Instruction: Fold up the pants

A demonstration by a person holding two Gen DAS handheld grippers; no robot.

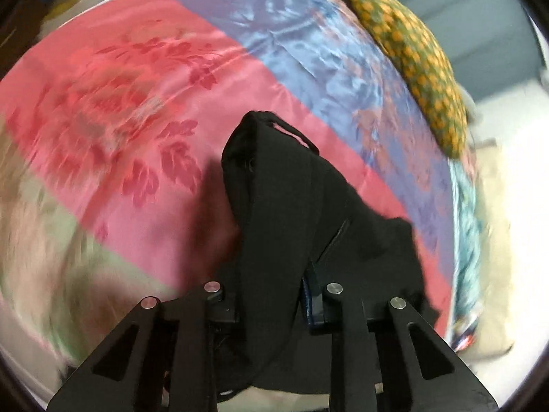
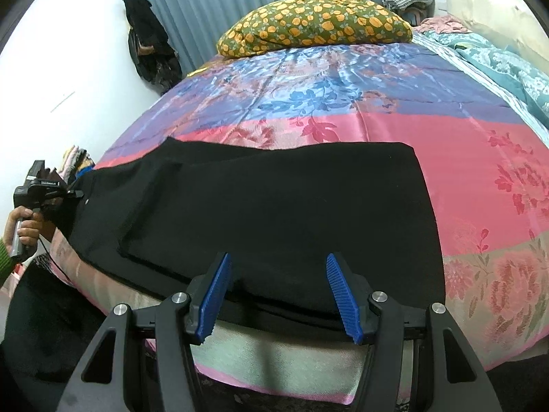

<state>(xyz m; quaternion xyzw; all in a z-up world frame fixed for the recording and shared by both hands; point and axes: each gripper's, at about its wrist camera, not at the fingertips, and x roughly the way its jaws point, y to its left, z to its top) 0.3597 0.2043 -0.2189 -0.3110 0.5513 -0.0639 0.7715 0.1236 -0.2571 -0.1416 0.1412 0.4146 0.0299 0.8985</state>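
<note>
Black pants (image 2: pixel 274 213) lie flat across the near part of the bed, folded lengthwise, one end near the bed's front edge. My right gripper (image 2: pixel 279 295) is open, its blue pads (image 2: pixel 338 292) on either side of the pants' near edge, just above the cloth. My left gripper (image 1: pixel 271 305) is shut on one end of the pants (image 1: pixel 274 189), and the black cloth hangs bunched over its fingers. In the right wrist view the left gripper (image 2: pixel 73 194) holds the pants' far left end, off the bed's left side.
The bed (image 2: pixel 480 171) has a satin cover in pink, blue and pale floral bands. A green pillow with orange flowers (image 2: pixel 315 25) lies at the head. A teal blanket (image 2: pixel 497 58) lies along the right side. Grey curtains and a hanging black garment (image 2: pixel 151 41) are behind.
</note>
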